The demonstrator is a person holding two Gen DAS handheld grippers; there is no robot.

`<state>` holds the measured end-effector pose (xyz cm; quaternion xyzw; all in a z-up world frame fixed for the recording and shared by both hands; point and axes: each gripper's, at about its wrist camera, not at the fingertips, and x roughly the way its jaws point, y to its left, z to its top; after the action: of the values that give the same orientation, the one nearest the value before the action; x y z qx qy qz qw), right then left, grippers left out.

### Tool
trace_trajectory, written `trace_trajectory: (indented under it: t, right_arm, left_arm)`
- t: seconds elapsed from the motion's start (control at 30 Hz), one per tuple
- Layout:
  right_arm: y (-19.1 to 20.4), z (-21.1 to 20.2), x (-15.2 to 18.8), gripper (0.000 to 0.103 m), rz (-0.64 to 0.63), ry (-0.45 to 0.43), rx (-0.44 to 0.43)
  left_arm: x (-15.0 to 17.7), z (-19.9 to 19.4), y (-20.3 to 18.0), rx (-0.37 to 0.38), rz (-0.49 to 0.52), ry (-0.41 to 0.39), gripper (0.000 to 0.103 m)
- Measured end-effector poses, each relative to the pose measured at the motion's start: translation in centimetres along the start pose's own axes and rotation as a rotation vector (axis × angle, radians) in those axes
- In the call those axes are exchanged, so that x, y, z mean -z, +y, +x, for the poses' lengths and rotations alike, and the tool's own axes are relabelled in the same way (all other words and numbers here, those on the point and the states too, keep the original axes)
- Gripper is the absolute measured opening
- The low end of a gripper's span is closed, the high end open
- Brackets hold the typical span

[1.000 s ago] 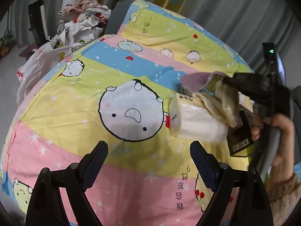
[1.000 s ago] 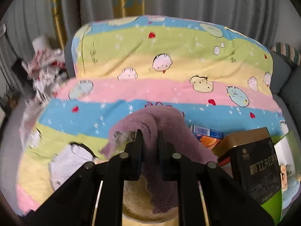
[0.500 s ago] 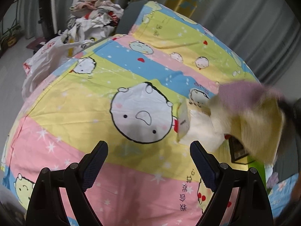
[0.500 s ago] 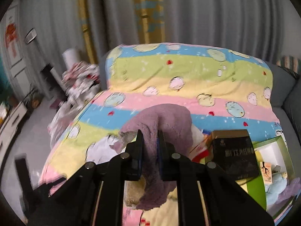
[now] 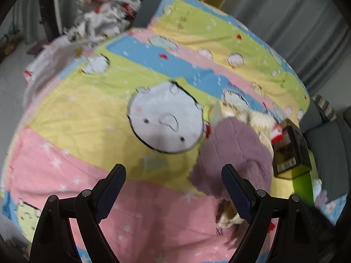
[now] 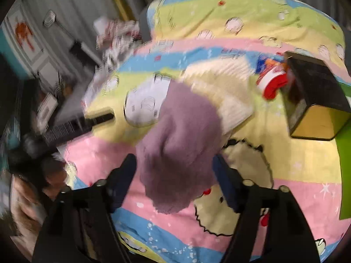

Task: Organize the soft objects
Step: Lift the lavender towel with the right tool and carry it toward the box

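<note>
While the jaws are opening, the entries are set down as follows:

Right gripper (image 6: pixel 173 175): jaws spreading; purple fleece cloth (image 6: pixel 182 142) lies between them, no longer seen to be pinched.
Left gripper (image 5: pixel 173 188): spread wide, nothing held; hovers over the pink band.
Purple fleece cloth (image 5: pixel 234 155): draped on the striped cartoon bedspread (image 5: pixel 87 118), partly over a cream cloth (image 6: pixel 221 87).
Neighbouring items: black and gold box (image 6: pixel 316 98), red and white item (image 6: pixel 273 83), just beside the cloth pile.
Step in hand: release of the purple cloth is judged to be under way.
Next move: right gripper to be drawn clear without snagging; cloth perhaps to be flattened, or another soft item sought.
Blur: fine detail not readable.
</note>
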<state>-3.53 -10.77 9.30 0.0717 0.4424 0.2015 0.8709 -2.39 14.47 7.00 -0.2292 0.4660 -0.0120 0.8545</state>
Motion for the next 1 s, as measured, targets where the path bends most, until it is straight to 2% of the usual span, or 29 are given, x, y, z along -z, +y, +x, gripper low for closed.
trace_trajectory:
  t: [0.07,0.13,0.2,0.27,0.33,0.43,0.47,0.5,0.53,0.57,0.6,0.67,0.87,1.0]
  right_arm:
    - [-1.4,-0.7,-1.2,0.088,0.063,-0.047,-0.031]
    - [-2.6,0.0,-2.2,0.088,0.113,-0.064,-0.069]
    - [-3.8,1.4,-2.9,0.087,0.147,-0.051,-0.105]
    - [-4.6,3.5,-3.6,0.082,0.179,-0.010,-0.137]
    - [-5.0,5.3,-4.3,0.070,0.201,0.038,-0.166]
    - [-5.1,7.4,-4.8,0.064,0.213,0.083,-0.178]
    - [-5.0,8.0,-5.0,0.061,0.213,0.095,-0.174]
    - [-4.9,8.4,-5.1,0.053,0.211,0.105,-0.171]
    - [-5.1,8.4,-5.1,0.049,0.207,0.112,-0.177]
    - [-5.0,8.4,-5.0,0.043,0.200,0.121,-0.191]
    - [-4.6,8.3,-4.9,0.040,0.189,0.130,-0.218]
    - [-4.2,7.9,-4.5,0.038,0.173,0.139,-0.253]
    - [-2.5,7.4,-3.8,0.039,0.117,0.193,-0.337]
    - [-2.1,7.5,-3.5,0.038,0.120,0.223,-0.385]
  left_arm:
    - [0.3,0.9,0.1,0.073,-0.026,0.066,0.089]
    - [0.5,1.2,0.1,0.171,-0.058,0.107,0.089]
    - [0.8,0.9,-0.1,0.257,-0.088,0.117,0.089]
    - [1.2,0.9,-0.7,0.298,-0.085,0.126,0.089]
    - [1.3,1.1,-1.4,0.299,-0.052,0.143,0.089]
    - [1.6,1.4,-2.1,0.295,-0.042,0.145,0.089]
    - [1.7,1.6,-2.2,0.297,-0.045,0.147,0.083]
    - [1.7,1.7,-2.3,0.302,-0.047,0.152,0.079]
    - [1.7,1.9,-2.4,0.309,-0.049,0.161,0.071]
    - [1.9,2.1,-2.5,0.317,-0.050,0.171,0.063]
    - [1.9,2.2,-2.5,0.322,-0.051,0.178,0.060]
    - [2.0,2.4,-2.8,0.330,-0.038,0.185,0.051]
    - [2.3,2.1,-3.9,0.312,0.020,0.165,0.048]
    - [2.2,2.3,-3.8,0.304,0.011,0.163,0.043]
